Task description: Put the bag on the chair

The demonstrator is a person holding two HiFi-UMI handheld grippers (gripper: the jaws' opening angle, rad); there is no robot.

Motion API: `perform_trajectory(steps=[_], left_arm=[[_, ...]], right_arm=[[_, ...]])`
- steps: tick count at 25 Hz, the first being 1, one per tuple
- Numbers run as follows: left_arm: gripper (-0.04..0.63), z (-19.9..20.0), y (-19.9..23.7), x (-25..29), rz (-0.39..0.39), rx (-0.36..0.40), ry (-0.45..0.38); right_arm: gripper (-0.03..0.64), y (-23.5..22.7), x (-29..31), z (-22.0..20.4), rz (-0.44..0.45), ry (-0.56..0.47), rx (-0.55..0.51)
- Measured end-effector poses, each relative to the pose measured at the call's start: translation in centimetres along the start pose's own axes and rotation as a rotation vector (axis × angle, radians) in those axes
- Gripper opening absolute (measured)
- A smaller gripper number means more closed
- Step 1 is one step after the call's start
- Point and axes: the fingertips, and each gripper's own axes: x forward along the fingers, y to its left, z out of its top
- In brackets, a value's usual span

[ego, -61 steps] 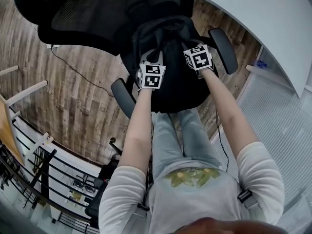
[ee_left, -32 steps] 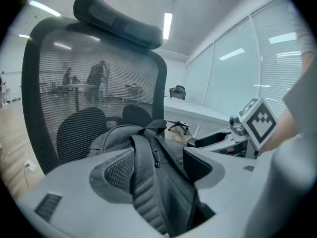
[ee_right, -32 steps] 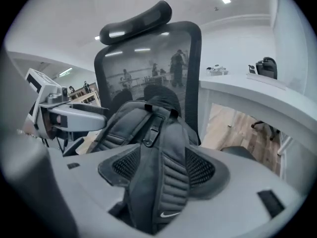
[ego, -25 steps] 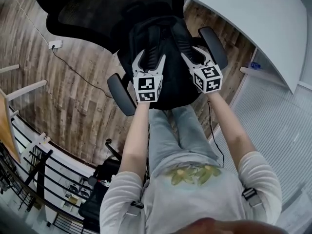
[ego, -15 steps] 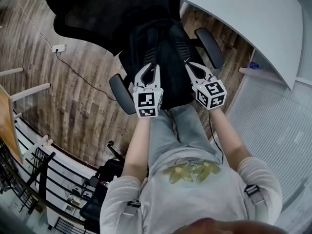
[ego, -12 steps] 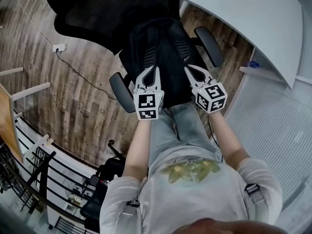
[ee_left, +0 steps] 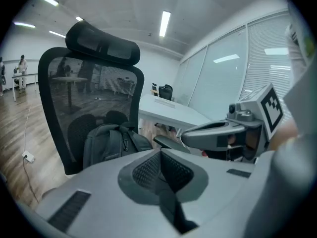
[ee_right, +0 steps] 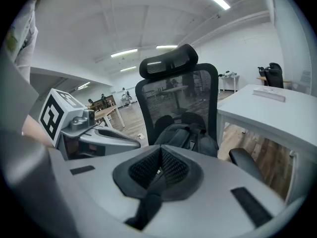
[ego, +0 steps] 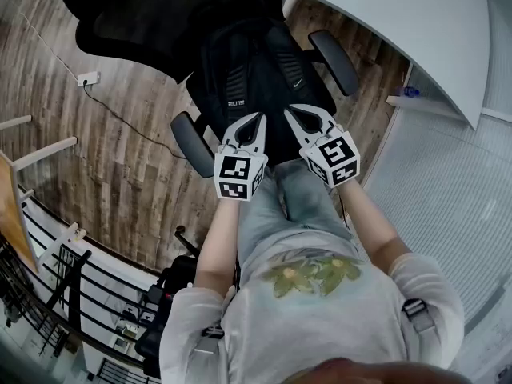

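the office chair [ego: 136, 14] fills the far middle of the head view. the black backpack [ego: 256, 74] sits on its seat [ego: 194, 94], upright and leaning on the mesh backrest [ee_right: 198, 93]. so the placing looks done to me, and the step in hand is getting clear of it cleanly. both tools hang near me, apart from the bag. the left gripper [ego: 254, 122] and the right gripper [ego: 294, 112] each have their jaws pressed together with nothing between them.

to do this well i would draw both straight back towards my body. i would keep them side by side and inside the line of the left armrest [ego: 190, 142] and the right armrest [ego: 334, 61], so no strap gets hooked and no armrest gets bumped. a chair of this kind may swivel or roll at a nudge, and the bag could then slump forward. i would watch the bag's top in both gripper views for any tilt before calling it finished.

the bag covers almost the whole seat, so i cannot judge its margin at the front. around it, wood-plank floor [ego: 104, 166] spreads left and near. a white desk [ego: 400, 22] curves across the far right, close to the right armrest. a dark railing [ego: 56, 278] runs along the near left. a white socket [ego: 86, 78] with a cable [ego: 120, 112] lies on the floor left of the chair.
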Motion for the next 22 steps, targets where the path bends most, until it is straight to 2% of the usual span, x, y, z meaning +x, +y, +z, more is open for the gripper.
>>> perform_trajectory(steps=[13, 22], left_arm=[[0.014, 0.0, -1.1, 0.3, -0.028, -0.013, 0.029], [0.014, -1.1, -0.1, -0.1, -0.007, -0.020, 0.042]], right_arm=[[0.009, -0.3, -0.3, -0.6, -0.002, 0.038, 0.010], [0.009, -0.3, 0.8, -0.9, -0.002, 0.049, -0.005]])
